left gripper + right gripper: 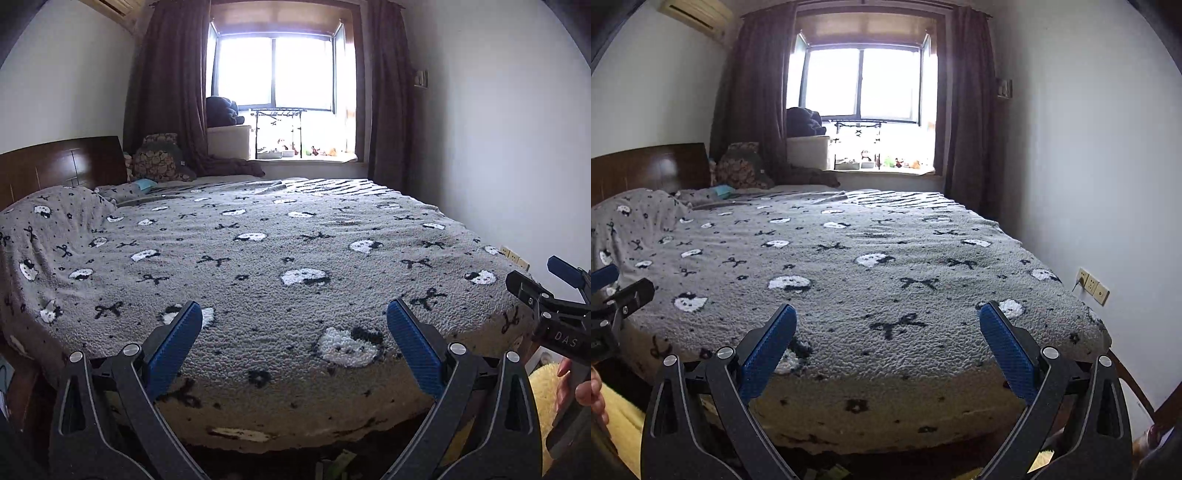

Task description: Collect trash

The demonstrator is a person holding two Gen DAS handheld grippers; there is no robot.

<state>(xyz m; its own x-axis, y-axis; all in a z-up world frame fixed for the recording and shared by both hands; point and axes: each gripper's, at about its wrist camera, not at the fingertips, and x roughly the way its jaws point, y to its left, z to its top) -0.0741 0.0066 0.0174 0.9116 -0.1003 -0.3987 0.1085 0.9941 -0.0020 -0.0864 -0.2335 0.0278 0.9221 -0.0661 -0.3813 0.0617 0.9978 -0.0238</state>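
Bedroom, bright window (275, 74) between brown curtains; a bed with a grey patterned blanket (258, 258) filled the space ahead of both sets of jaws. Left gripper (294, 338) held above the foot of the bed, blue pads spread wide, nothing between them. Right gripper (887, 341) likewise gaping and empty. Small green and pale scraps (338, 463) lay on the floor below the left jaws, under the bed edge; too dim to identify.

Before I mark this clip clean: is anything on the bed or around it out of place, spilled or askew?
Mostly tidy. The grey blanket lies flat on the bed. The one oddity: small greenish scraps on the floor at the bed's foot, too dark to identify. Both grippers, left gripper and right gripper, hang open and hold nothing.
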